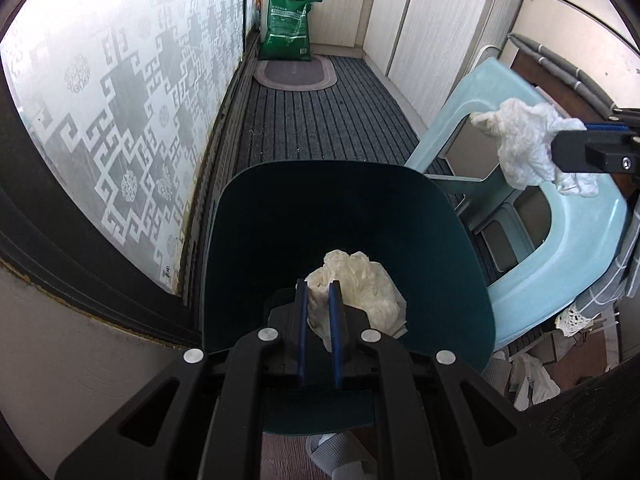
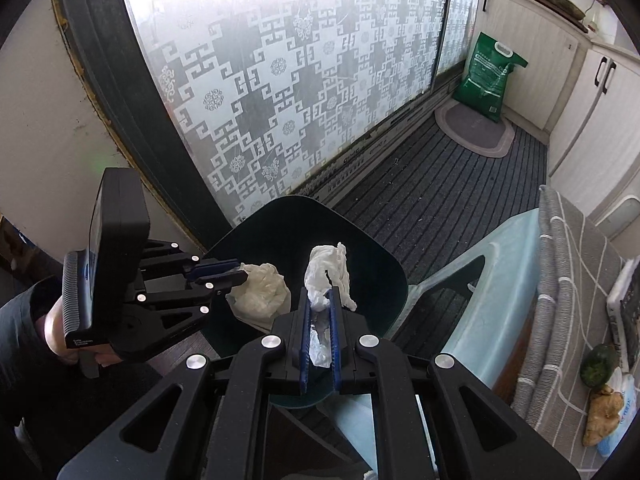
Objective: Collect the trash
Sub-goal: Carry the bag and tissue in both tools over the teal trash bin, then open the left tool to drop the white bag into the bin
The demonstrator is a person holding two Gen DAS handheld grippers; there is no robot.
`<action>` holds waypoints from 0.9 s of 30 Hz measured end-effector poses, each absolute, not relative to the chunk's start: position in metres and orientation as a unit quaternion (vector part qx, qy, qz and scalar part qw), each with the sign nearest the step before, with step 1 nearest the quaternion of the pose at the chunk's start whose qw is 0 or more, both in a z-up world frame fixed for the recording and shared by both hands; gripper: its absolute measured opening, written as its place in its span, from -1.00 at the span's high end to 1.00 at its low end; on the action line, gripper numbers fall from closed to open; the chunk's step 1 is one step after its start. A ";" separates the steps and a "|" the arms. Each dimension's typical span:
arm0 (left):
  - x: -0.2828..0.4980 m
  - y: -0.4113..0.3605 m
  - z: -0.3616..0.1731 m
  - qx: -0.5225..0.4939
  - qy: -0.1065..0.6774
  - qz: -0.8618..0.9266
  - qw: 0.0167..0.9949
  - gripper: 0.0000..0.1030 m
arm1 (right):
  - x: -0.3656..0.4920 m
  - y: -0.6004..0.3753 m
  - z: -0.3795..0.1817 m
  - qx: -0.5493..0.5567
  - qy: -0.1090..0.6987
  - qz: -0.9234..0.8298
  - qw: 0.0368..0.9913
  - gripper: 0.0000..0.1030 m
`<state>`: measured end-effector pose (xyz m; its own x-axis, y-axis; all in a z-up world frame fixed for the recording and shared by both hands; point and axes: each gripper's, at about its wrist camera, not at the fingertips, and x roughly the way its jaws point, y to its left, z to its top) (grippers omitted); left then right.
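Two crumpled white tissue wads hang over the dark green bin: the left hand-held gripper pinches a rounded creamy wad, the right hand-held gripper clamps a longer wad standing roughly upright.

Both wrist cameras looked steeply down from close above the dark bin, sharing it, the patterned glass at ten o'clock.
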<state>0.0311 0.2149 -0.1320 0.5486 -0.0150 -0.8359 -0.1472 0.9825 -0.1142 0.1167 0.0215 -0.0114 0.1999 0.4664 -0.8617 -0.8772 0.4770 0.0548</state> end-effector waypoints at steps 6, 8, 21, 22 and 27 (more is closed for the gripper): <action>0.033 0.219 -0.152 -0.085 0.497 0.038 0.863 0.69 | 0.110 0.038 -0.029 -0.253 0.457 0.454 0.722 0.84; 0.033 0.217 -0.154 -0.077 0.498 0.036 0.863 0.64 | 0.108 0.044 -0.037 -0.266 0.462 0.452 0.716 0.84; 0.024 0.228 -0.131 -0.084 0.455 0.053 0.885 0.49 | 0.104 0.061 -0.072 -0.309 0.486 0.438 0.690 0.84; 0.023 0.229 -0.128 -0.087 0.447 0.054 0.889 0.50 | 0.104 0.061 -0.074 -0.309 0.488 0.438 0.689 0.84; 0.014 0.231 -0.104 -0.095 0.405 0.060 0.907 0.67 | 0.106 0.060 -0.083 -0.307 0.504 0.436 0.680 0.84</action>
